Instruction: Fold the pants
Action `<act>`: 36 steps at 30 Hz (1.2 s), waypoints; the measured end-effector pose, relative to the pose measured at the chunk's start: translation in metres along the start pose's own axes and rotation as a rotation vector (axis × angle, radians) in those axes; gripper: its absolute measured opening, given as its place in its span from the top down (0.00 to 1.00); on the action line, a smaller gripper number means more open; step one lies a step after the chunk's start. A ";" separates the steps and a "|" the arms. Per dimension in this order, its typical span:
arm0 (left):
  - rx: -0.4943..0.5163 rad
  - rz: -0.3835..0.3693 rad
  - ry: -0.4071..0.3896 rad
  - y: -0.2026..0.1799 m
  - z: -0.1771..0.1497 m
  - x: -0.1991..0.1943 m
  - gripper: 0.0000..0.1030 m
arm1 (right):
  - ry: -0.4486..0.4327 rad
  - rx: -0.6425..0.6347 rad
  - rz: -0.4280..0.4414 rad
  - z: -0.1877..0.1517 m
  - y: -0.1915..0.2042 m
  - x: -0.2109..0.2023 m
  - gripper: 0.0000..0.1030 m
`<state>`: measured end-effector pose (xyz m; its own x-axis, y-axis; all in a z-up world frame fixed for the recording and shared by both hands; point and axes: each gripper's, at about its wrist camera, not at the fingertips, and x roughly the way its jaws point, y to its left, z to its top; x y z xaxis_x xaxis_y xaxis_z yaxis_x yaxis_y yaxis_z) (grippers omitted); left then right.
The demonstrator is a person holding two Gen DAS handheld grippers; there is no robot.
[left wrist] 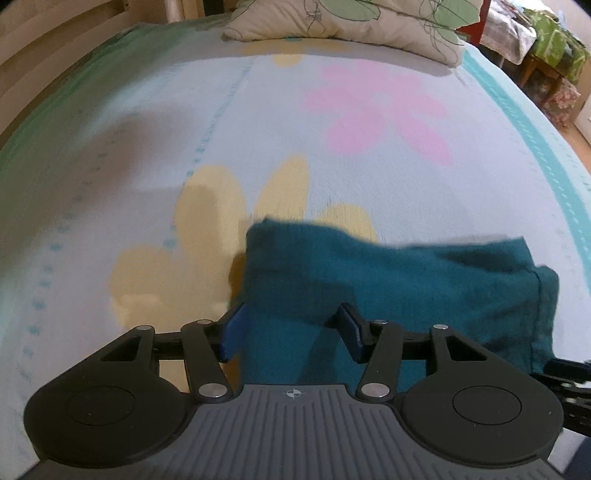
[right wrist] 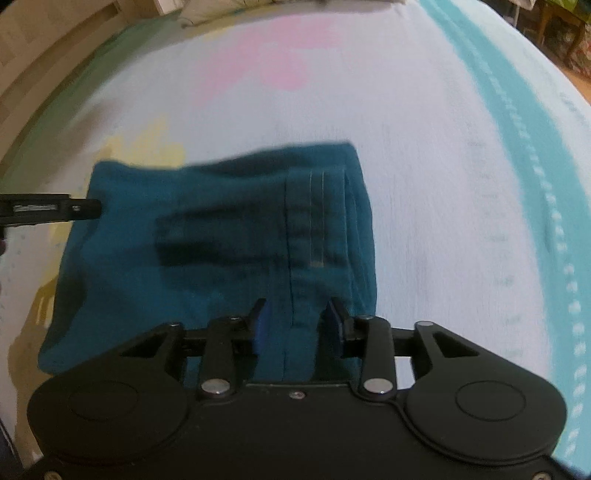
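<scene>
Teal pants [left wrist: 388,280] lie folded into a compact bundle on the bed; they also show in the right wrist view [right wrist: 207,236], with a seam and waistband stitching on their right side. My left gripper [left wrist: 291,328] is open over the bundle's near left part, its blue pads apart with cloth showing between them. My right gripper [right wrist: 297,325] is open over the bundle's near right part, jaws apart around the seam. The left gripper's finger [right wrist: 55,210] shows at the left edge of the right wrist view.
The bed sheet [left wrist: 332,177] is pale blue with yellow and pink flowers. A leaf-print pillow [left wrist: 351,22] lies at the far end. A wooden bed frame [left wrist: 44,55] runs along the left. Furniture [left wrist: 546,55] stands beyond the bed's right edge.
</scene>
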<state>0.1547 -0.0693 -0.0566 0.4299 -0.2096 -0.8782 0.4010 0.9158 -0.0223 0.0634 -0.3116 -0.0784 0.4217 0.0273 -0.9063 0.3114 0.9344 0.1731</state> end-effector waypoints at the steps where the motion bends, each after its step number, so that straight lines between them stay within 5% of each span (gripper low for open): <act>1: -0.004 -0.002 0.002 0.002 -0.006 -0.003 0.50 | 0.011 -0.003 0.000 -0.003 0.001 0.001 0.48; 13: -0.051 -0.029 0.084 0.016 -0.092 -0.008 0.48 | -0.015 -0.084 -0.056 -0.020 0.022 0.012 0.36; 21: -0.048 -0.034 0.009 0.016 -0.109 -0.003 0.42 | -0.059 -0.181 -0.097 -0.045 0.046 0.013 0.22; 28: -0.030 -0.027 0.015 0.013 -0.110 -0.001 0.37 | -0.080 -0.142 -0.040 -0.058 0.041 -0.010 0.23; 31: -0.028 -0.034 0.014 0.012 -0.112 -0.004 0.33 | -0.144 -0.051 0.050 -0.055 0.019 -0.035 0.24; 36: -0.025 -0.032 0.000 0.010 -0.115 -0.003 0.28 | -0.171 0.069 0.040 -0.040 -0.022 -0.042 0.22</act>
<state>0.0647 -0.0204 -0.1087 0.4169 -0.2391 -0.8769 0.3943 0.9169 -0.0625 0.0049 -0.3190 -0.0595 0.5721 -0.0022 -0.8202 0.3466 0.9069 0.2394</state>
